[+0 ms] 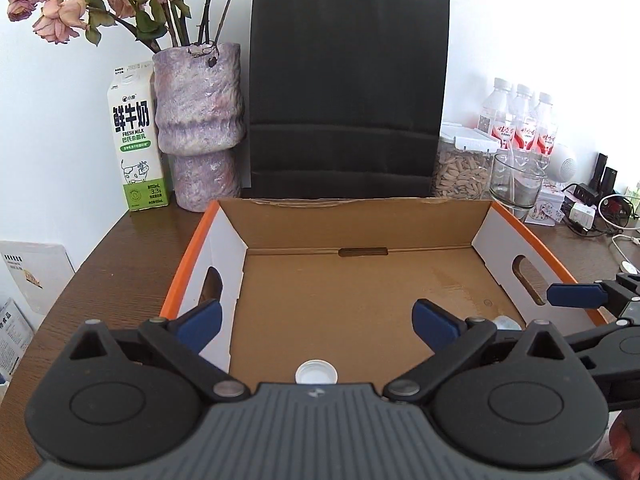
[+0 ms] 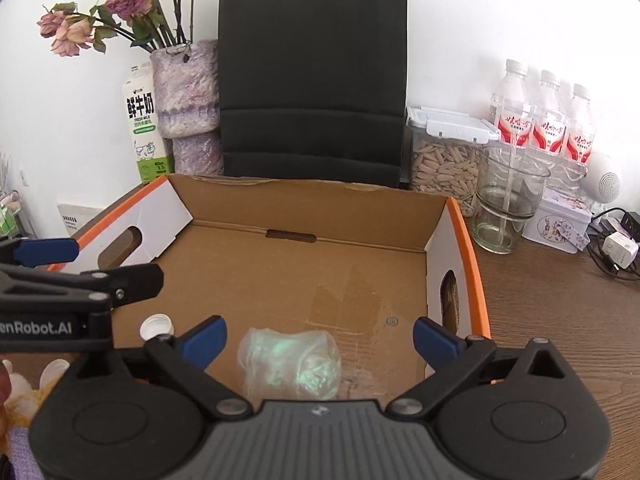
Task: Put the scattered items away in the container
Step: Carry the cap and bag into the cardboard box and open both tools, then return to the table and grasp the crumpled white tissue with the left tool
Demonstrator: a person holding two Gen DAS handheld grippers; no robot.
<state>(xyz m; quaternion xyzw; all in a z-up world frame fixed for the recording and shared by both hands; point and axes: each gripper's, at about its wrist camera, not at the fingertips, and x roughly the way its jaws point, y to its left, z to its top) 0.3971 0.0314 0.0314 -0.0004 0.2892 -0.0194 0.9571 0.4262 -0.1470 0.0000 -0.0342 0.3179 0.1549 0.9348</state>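
Cardboard box (image 1: 360, 288) on the wooden desk (image 1: 120, 248) is the thing everything else sits around: a shallow open tray with orange outer edges, white end flaps with handle cut-outs, and a bare brown floor.

Both grippers hang over the box's near edge, pointing down into it. The left gripper (image 1: 316, 326) has its blue-padded jaws spread wide with nothing between them; a white bottle cap (image 1: 316, 372) lies open side up on the box floor, near the front edge, just below the gap. The right gripper (image 2: 320, 340) is spread just as wide and grips nothing. A crumpled clear plastic wrapper (image 2: 290, 362) rests on the box floor below and between its fingers, touching neither pad. From the right wrist view the cap (image 2: 157, 326) lies to the left of the wrapper, both inside the box toward the front.

Behind the box, against the white wall, a black paper bag (image 1: 348, 92) stands upright. Left of the bag, still behind the box, are a mottled purple vase (image 1: 200, 128) of dried roses and a milk carton (image 1: 136, 140). Off the box's back right corner stand a jar of sunflower seeds (image 2: 444, 168) with a white lid, an empty glass (image 2: 508, 196), three water bottles (image 2: 544, 120) and a small printed tin (image 2: 556, 224), with chargers and cables farther right.
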